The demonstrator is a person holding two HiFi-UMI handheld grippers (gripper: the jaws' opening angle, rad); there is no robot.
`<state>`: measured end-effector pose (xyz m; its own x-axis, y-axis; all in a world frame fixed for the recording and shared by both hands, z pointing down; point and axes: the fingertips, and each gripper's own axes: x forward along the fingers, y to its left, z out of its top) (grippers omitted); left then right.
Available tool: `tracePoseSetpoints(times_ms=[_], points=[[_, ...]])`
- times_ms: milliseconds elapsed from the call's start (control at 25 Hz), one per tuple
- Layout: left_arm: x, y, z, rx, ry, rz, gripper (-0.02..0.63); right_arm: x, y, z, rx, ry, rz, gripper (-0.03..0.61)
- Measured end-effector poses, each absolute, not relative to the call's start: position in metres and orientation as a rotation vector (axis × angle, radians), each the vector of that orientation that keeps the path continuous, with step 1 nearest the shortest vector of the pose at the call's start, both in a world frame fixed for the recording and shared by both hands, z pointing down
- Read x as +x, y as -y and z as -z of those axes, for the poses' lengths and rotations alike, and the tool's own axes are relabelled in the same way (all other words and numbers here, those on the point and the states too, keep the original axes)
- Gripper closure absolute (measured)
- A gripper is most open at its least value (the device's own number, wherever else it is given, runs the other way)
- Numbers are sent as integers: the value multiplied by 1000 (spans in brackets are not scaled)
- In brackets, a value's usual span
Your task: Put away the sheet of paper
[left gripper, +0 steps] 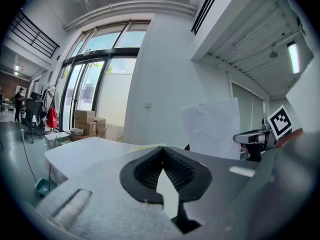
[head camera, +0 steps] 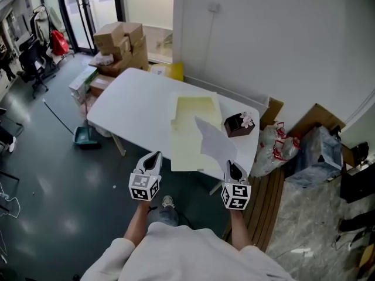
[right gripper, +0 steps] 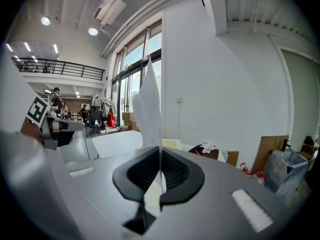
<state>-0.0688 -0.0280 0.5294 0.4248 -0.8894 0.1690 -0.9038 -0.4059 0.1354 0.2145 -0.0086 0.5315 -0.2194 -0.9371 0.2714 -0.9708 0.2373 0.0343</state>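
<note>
Scene: white tabletop [head camera: 129, 98], yellow folder [head camera: 188, 130] on it | Grip: right hand-held gripper [head camera: 232, 164] clamps the sheet of paper [head camera: 214, 142] over the folder; left hand-held gripper [head camera: 156, 155] closed, empty | Tip: lay it flat inside, clear of the brown box [head camera: 237, 126].

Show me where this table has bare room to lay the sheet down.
The left half of the table is bare, from the yellow folder to the corner near the cardboard boxes. The right side is crowded: folder, dark box, and the sheet of paper in the right gripper.
</note>
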Motion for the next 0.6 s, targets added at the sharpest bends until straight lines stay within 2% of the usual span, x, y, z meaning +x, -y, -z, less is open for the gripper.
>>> tracePoseSetpoints(times_ms=[600], points=[[-143, 183, -518, 2493, 1574, -75, 609, 152, 161, -508, 1859, 2263, -167, 577]])
